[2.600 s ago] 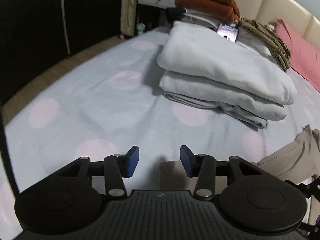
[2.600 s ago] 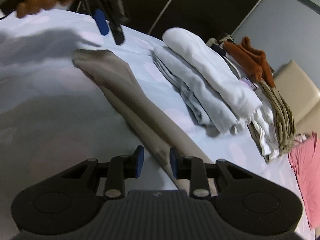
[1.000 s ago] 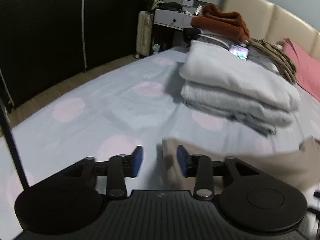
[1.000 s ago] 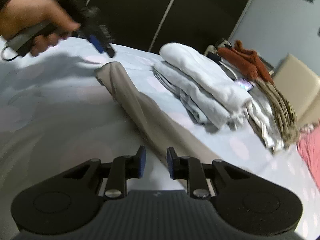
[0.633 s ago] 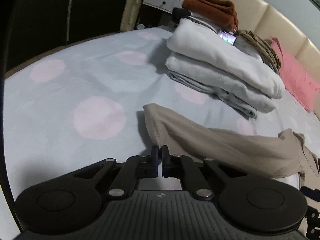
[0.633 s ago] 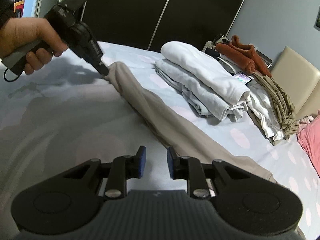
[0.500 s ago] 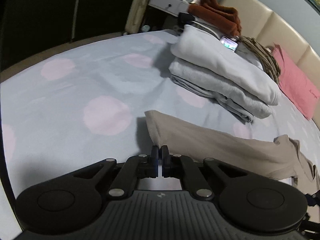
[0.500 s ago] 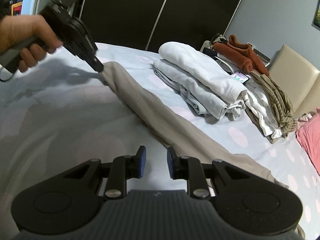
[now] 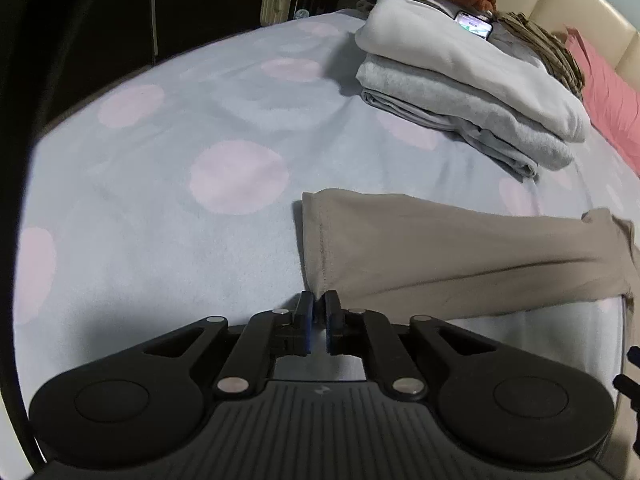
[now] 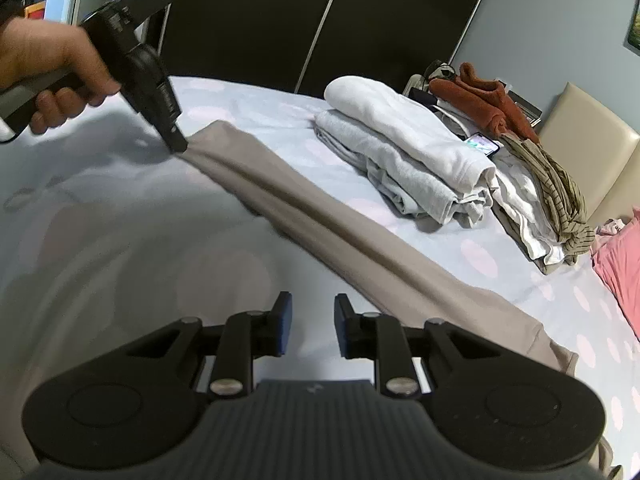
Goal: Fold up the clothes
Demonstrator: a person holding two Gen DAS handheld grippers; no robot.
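- Left tool (image 9: 316,316): matte black body with a ribbed top plate bearing a small pale emblem at its centre.
- Two round black housings flank the plate, each with a recessed disc.
- Black linkage arms run forward, fastened by silver round-head pins.
- Fingertips (image 9: 306,322) carry blue pads on their inner faces.
- Right tool (image 10: 312,326): identical build, with the same ribbed plate, silver pins and blue pads.
- Left hand (image 10: 48,68): wrapped around a grey pistol-style handle; a thin dark cable loops from the handle base.
- A dark sleeve edge shows at the wrist.
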